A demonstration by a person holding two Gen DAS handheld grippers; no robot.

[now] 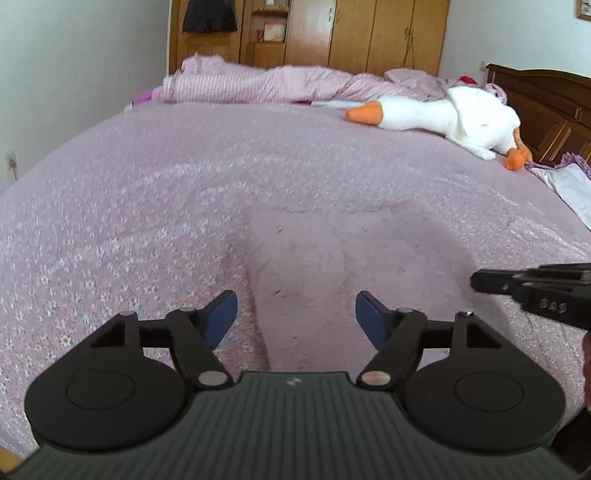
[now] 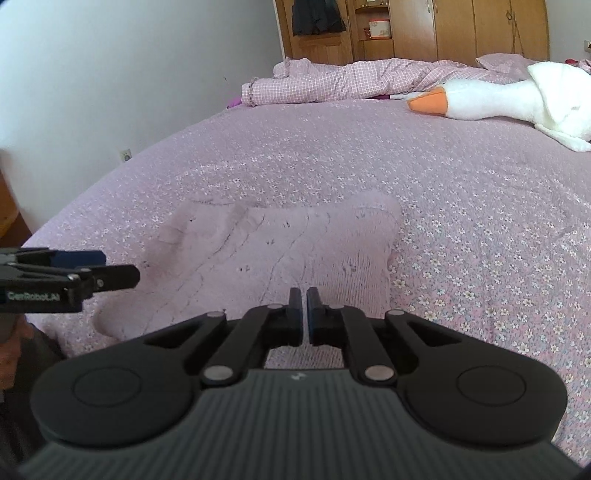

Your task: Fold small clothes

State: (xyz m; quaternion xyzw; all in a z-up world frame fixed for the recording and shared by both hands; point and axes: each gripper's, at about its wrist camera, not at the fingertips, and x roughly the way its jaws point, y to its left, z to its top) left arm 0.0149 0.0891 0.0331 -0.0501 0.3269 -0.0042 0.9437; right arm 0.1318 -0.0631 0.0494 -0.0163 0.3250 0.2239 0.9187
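Note:
A pale pink knitted garment (image 1: 332, 258) (image 2: 277, 251) lies flat on the pink floral bedspread (image 1: 129, 229) (image 2: 480, 221), near the bed's front edge. My left gripper (image 1: 295, 310) hangs open just over the garment's near left part, nothing between its blue pads. My right gripper (image 2: 304, 310) is shut over the garment's near edge, with only a thin slit between the pads and no cloth seen in them. Each gripper shows in the other's view: the right gripper (image 1: 480, 280) at the right edge, the left gripper (image 2: 114, 267) at the left edge.
A white plush goose (image 1: 443, 114) (image 2: 517, 96) lies far right on the bed. A rumpled pink checked quilt (image 1: 258, 83) (image 2: 351, 79) runs along the far side. Light cloth (image 1: 569, 184) lies by the dark headboard (image 1: 546, 99). Wooden wardrobes (image 1: 369, 33) stand behind.

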